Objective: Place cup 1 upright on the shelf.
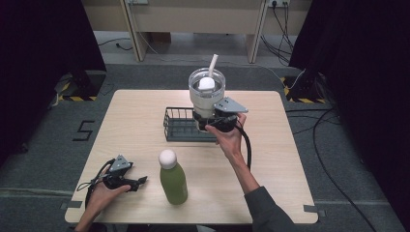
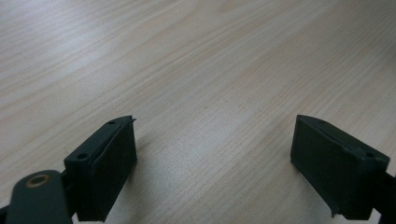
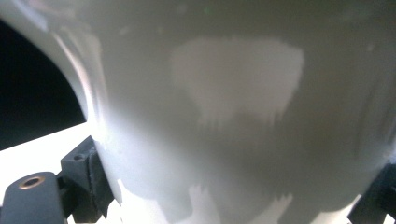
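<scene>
Clamping the white tumbler [image 1: 207, 94] above the wire basket [image 1: 178, 126], the right gripper [image 1: 217, 119] seems mid-placement (green bottle [image 1: 173, 180] untouched beside the wide-open left gripper [image 1: 126, 179]).

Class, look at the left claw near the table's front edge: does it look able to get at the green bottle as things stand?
Probably yes. The left claw is open, holds nothing, and points toward the green bottle standing upright just beside it, with bare table between them and nothing in the way.

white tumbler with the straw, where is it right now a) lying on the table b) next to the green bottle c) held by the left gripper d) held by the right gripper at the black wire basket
d: the right gripper clamps the white plastic tumbler with clear lid and straw at the black wire basket; its wall sits between the jaws in the right gripper view.
</scene>
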`<action>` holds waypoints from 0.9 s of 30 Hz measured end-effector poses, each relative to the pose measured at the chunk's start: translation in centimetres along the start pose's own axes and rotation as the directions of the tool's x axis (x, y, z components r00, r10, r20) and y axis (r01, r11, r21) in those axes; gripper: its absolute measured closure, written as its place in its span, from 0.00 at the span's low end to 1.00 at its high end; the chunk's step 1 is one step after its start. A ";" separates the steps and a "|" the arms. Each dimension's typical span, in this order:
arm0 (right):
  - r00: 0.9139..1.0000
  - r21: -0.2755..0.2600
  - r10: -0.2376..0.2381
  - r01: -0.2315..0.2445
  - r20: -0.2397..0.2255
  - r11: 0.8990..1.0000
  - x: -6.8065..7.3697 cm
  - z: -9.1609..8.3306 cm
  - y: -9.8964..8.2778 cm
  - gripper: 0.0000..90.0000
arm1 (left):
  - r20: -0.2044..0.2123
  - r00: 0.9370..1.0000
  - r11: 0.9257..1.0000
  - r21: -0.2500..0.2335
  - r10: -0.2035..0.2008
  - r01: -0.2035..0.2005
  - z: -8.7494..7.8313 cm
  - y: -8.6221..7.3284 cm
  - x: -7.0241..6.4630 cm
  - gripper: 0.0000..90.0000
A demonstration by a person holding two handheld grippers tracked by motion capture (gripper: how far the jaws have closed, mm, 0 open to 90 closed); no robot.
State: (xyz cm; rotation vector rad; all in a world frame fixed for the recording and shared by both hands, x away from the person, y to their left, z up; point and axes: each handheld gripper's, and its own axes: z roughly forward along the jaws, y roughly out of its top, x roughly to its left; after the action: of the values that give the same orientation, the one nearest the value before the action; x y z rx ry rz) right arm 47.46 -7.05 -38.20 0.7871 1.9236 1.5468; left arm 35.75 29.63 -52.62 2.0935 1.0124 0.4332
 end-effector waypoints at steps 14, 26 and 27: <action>0.998 0.026 0.014 -0.016 0.066 1.000 -2.0 3.3 -0.3 0.12 | 0.000 1.000 1.000 0.000 0.000 0.000 0.0 0.0 0.0 0.15; 0.995 0.044 0.029 -0.033 0.096 0.999 -3.2 4.3 -1.4 0.12 | 0.000 1.000 1.000 0.000 0.000 0.000 0.0 0.0 0.0 0.15; 0.995 0.045 0.028 -0.033 0.097 0.998 -3.2 4.3 -1.5 0.12 | 0.000 1.000 1.000 0.000 0.000 0.000 0.0 0.0 0.0 0.15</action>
State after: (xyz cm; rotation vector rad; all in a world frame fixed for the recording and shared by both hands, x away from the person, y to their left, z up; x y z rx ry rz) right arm 52.62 -6.83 -40.28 0.8985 1.8913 1.4594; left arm 35.75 29.63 -52.62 2.0934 1.0124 0.4329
